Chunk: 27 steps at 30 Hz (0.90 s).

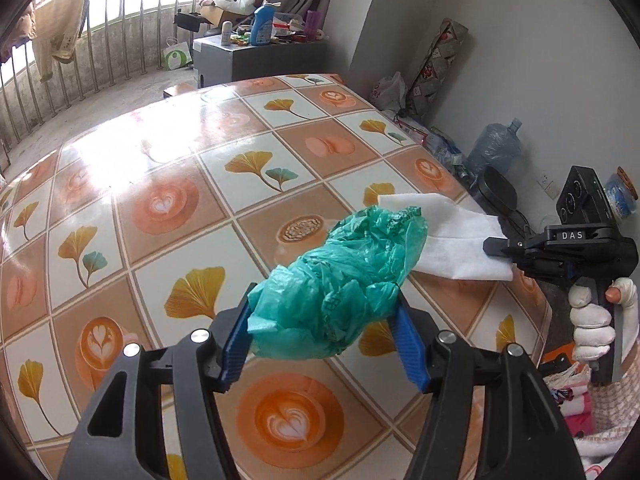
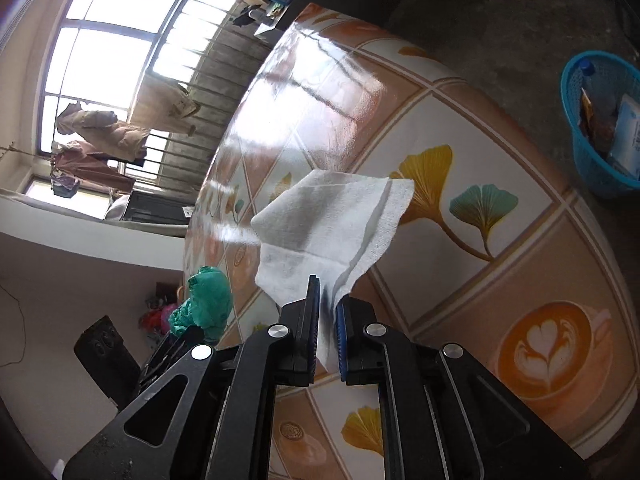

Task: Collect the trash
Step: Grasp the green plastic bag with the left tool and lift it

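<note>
Item 1 — bag: green plastic, crumpled, being clamped between the blue pads of the left gripper and held above the table. Handling judged light, soft, slippery; the wad is bulging well past the fingers, so a grip at its thickest middle is likely holding best.

Item 2 — tissue: white, limp, being pinched at 1 corner by the right gripper, jaws nearly together on it, the rest hanging free over the table. Judged featherweight and easy to tear; a loose sheet may be catching on things in passing.

Item 3 — basket: blue mesh, on the floor beyond the table's edge, already holding wrappers and a bottle; the likely drop point.

Room for moving: the tabletop near both grippers is showing nothing else on it; floor between table and basket looking open, though the table rim is lying between the right gripper and the basket
</note>
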Tool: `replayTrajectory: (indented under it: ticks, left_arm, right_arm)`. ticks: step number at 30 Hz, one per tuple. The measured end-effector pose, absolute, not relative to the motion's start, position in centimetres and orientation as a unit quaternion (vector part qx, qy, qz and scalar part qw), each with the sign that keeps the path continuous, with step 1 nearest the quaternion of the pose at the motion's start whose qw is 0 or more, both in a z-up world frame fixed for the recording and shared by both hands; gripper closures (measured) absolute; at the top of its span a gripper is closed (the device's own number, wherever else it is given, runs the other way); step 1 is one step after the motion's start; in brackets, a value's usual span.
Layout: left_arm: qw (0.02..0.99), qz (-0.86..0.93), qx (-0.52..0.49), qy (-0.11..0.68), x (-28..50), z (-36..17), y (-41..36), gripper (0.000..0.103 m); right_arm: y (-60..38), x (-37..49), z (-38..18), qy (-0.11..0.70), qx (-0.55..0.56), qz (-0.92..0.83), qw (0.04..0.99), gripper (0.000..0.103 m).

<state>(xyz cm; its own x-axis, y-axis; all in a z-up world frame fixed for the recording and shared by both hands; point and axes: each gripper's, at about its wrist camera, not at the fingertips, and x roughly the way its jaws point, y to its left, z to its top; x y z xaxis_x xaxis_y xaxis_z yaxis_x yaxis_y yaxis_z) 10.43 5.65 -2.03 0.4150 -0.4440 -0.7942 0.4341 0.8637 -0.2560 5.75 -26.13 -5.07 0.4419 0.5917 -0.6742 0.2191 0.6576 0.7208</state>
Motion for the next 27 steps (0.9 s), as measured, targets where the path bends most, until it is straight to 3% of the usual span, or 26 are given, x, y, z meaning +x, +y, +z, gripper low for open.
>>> replayTrajectory:
  ticks: [3, 7, 27]
  left_arm:
    - [0.804, -0.315, -0.075, 0.498, 10.3, -1.9, 6.0, 0.038]
    - [0.802, -0.335, -0.120, 0.480, 10.6, -0.6, 6.7, 0.035]
    - [0.752, -0.410, 0.010, 0.517, 7.9, -4.2, 1.6, 0.035]
  right_arm:
    - [-26.2, 5.3, -4.9, 0.513, 0.375, 0.121, 0.762, 0.070]
    - [-27.0, 5.9, -5.1, 0.510, 0.385, 0.119, 0.760, 0.069]
    - [-27.9, 4.8, -5.6, 0.501, 0.409, 0.128, 0.752, 0.070]
